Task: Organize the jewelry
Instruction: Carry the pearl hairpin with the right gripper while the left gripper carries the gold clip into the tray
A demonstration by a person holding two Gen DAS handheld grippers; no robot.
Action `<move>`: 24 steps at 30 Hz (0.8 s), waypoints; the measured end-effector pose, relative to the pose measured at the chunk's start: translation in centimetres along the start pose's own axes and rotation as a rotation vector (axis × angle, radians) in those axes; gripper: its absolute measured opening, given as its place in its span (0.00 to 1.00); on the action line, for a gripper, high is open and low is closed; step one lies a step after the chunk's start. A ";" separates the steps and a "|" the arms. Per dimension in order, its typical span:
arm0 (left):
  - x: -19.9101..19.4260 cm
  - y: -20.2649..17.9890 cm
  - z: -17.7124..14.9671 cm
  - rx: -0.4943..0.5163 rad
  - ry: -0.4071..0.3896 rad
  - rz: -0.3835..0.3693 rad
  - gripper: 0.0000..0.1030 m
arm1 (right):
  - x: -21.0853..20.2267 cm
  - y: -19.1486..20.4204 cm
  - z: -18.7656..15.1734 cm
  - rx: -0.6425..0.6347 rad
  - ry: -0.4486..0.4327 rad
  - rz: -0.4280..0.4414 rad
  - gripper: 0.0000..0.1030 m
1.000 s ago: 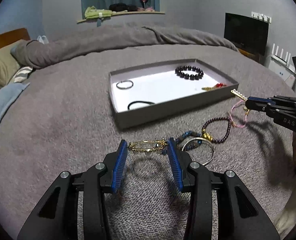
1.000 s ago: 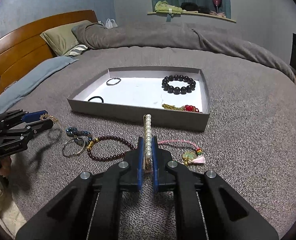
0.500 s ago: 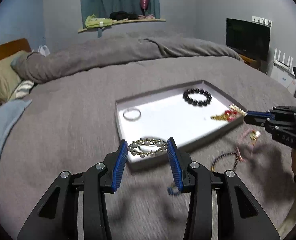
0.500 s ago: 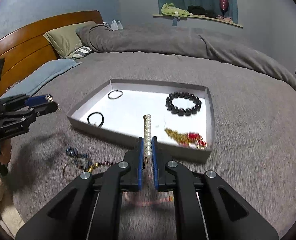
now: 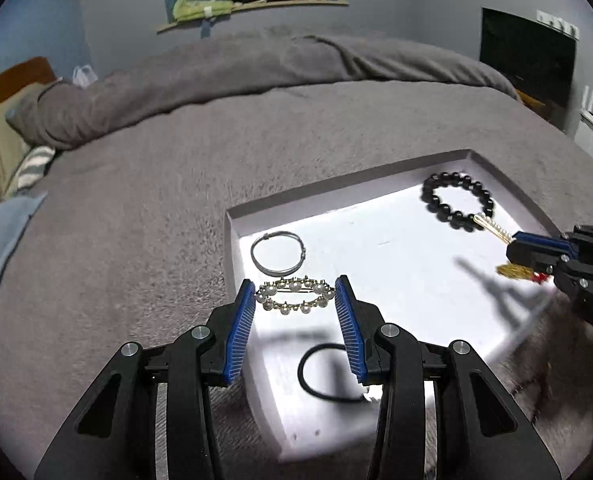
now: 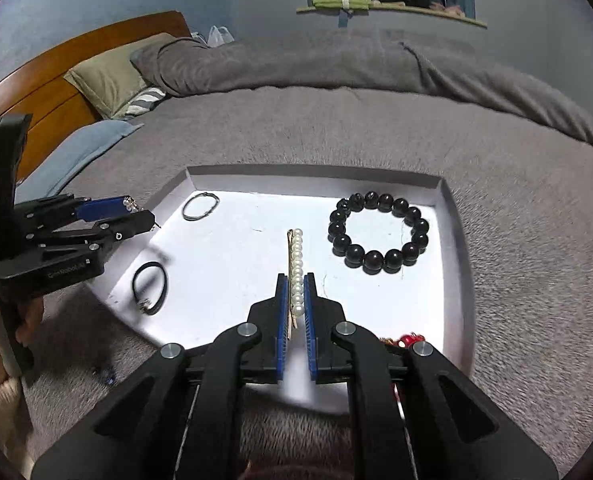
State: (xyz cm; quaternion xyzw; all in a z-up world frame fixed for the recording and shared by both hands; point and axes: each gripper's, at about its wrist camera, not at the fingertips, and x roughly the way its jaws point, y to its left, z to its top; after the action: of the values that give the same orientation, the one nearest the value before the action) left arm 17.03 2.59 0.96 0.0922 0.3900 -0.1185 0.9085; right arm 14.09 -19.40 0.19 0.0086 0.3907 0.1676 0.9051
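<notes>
A shallow grey cardboard tray with a white floor lay on a grey bedspread. Above the tray's left edge, the left gripper held an oval pearl-and-gold brooch clamped between its blue pads. Above the tray's middle, the right gripper was closed on a straight pearl hair clip. Inside the tray lay a black bead bracelet, a thin silver bangle and a black hair tie.

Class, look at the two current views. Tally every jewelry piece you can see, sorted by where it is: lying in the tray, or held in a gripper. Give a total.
Lying in tray: 4 – silver ring, black band, black bead bracelet, gold-red piece
Held in left gripper: 1 – oval pearl clip
Held in right gripper: 1 – pearl bar pin
Total: 6
</notes>
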 end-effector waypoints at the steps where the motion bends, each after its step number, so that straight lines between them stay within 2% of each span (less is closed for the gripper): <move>1: 0.5 0.1 -0.1 -0.011 0.006 0.004 0.41 | 0.6 -0.2 0.1 0.008 0.017 -0.006 0.08; 6: 1.6 0.4 -0.4 -0.033 0.015 0.018 0.41 | 1.9 -0.7 0.1 0.040 0.058 -0.020 0.08; 12: 2.7 0.2 -0.2 -0.031 0.030 0.022 0.42 | 3.0 -0.3 -0.1 0.022 0.095 -0.039 0.08; 24: 3.1 -0.4 -1.1 0.002 0.044 0.026 0.42 | 3.5 -0.3 0.1 0.023 0.106 -0.054 0.08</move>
State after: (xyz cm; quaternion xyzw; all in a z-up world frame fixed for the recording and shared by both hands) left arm 18.25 2.04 -2.05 0.1009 0.4087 -0.1052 0.9009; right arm 16.45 -18.63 -2.27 -0.0004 0.4400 0.1387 0.8872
